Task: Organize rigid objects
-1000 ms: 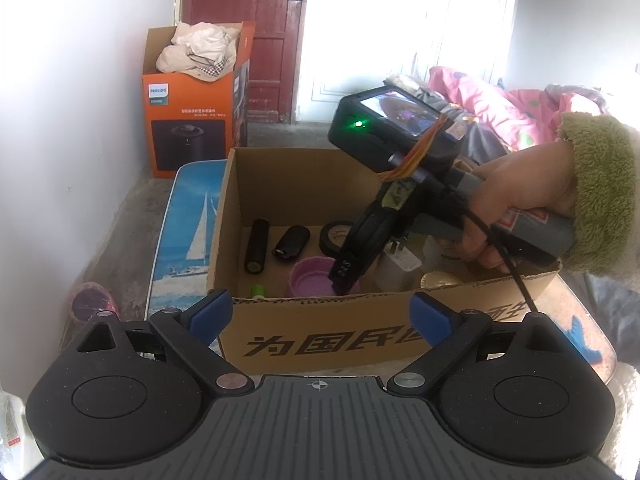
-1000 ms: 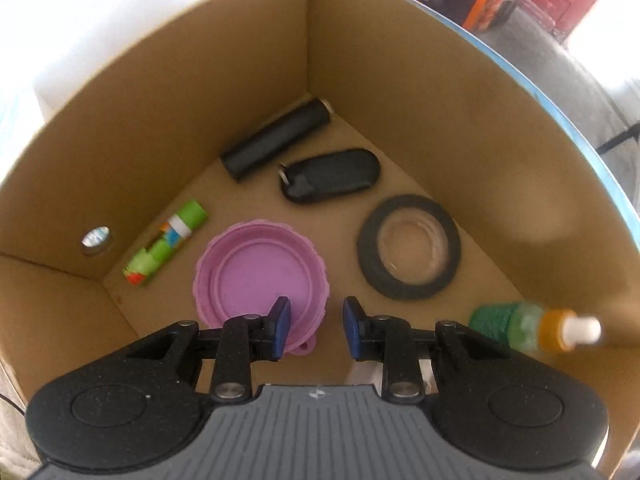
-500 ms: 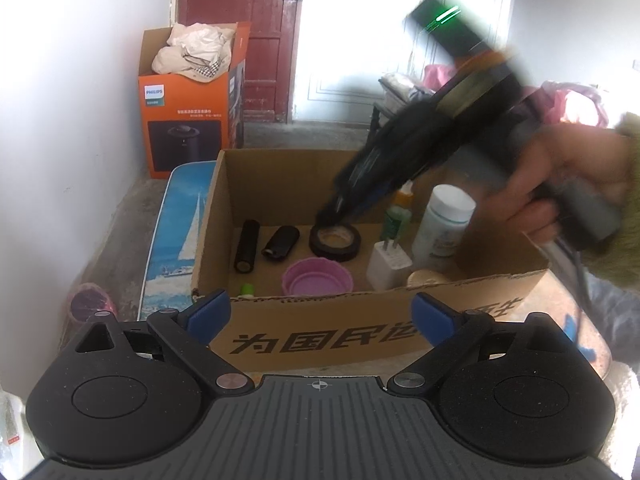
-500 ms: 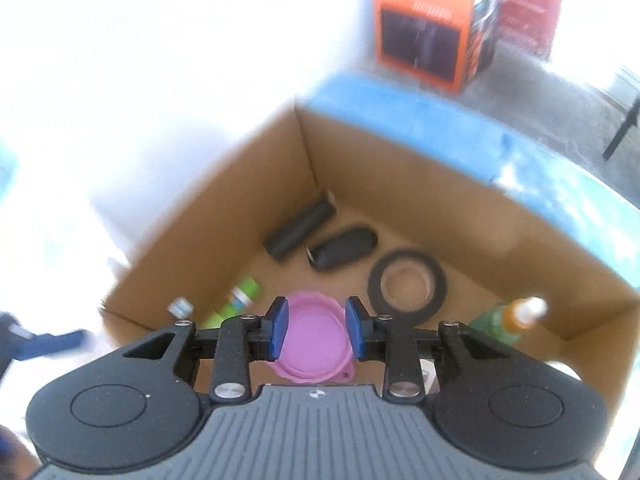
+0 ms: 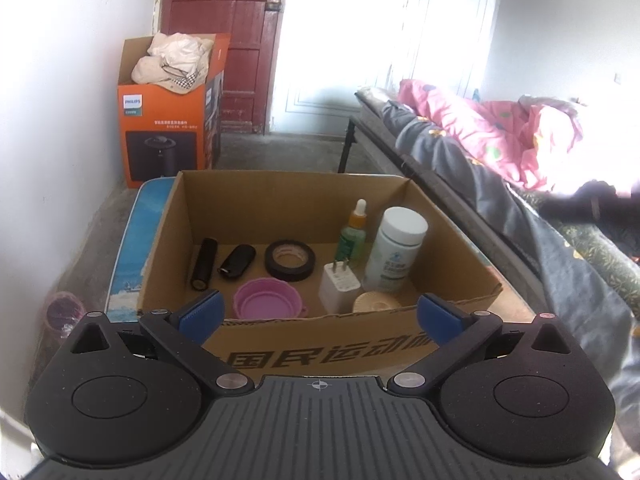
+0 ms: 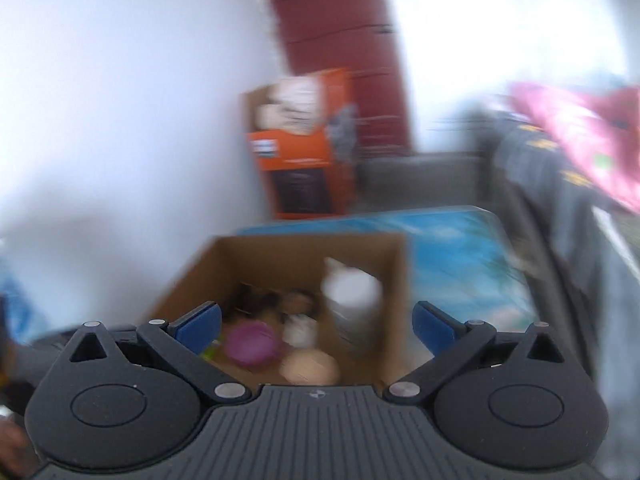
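Note:
An open cardboard box (image 5: 320, 354) holds a black cylinder (image 5: 203, 263), a black key fob (image 5: 237, 261), a black tape roll (image 5: 289, 260), a pink collapsed bowl (image 5: 267, 303), a white charger (image 5: 339, 286), a green dropper bottle (image 5: 352, 236), a white pill bottle (image 5: 394, 248) and a beige lid (image 5: 376, 302). My left gripper (image 5: 319, 315) is open and empty in front of the box's near wall. My right gripper (image 6: 315, 324) is open and empty, above and behind the box (image 6: 376, 354) in a blurred view.
The box sits on a blue picture board (image 5: 128, 248) on the concrete floor. An orange Philips carton (image 5: 168, 120) stands by the red door (image 5: 224, 40). A bed with pink bedding (image 5: 500, 132) runs along the right. A white wall is on the left.
My right gripper has lifted out of the box, pulled back and opened wide. It has left the left wrist view. The left gripper has hardly moved.

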A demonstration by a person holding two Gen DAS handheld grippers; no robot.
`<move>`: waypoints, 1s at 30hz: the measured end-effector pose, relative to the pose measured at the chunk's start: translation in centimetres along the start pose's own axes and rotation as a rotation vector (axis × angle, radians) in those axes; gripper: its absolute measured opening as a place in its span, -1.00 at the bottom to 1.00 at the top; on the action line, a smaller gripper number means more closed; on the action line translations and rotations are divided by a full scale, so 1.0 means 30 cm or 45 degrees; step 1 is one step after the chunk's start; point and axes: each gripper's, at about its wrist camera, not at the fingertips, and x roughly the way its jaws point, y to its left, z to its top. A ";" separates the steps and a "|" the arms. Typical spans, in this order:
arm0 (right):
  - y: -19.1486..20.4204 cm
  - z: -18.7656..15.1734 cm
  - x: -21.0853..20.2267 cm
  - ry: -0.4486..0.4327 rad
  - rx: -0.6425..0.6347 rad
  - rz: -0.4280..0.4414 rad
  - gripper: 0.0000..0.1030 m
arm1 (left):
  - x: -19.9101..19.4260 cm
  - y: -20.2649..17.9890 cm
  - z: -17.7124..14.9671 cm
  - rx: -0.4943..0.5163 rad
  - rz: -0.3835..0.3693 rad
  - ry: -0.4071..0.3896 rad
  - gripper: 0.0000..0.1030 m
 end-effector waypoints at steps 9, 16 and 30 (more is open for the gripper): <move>-0.003 -0.188 -0.027 -0.069 -0.035 -0.376 1.00 | 0.018 -0.055 0.024 0.029 0.217 0.095 1.00; -0.094 -0.199 0.022 -0.163 0.152 -0.162 1.00 | 0.049 0.051 0.028 -0.079 0.292 0.063 1.00; -0.150 -0.231 0.423 0.154 0.326 -0.040 0.16 | 0.257 0.301 0.031 -0.422 0.184 0.307 0.95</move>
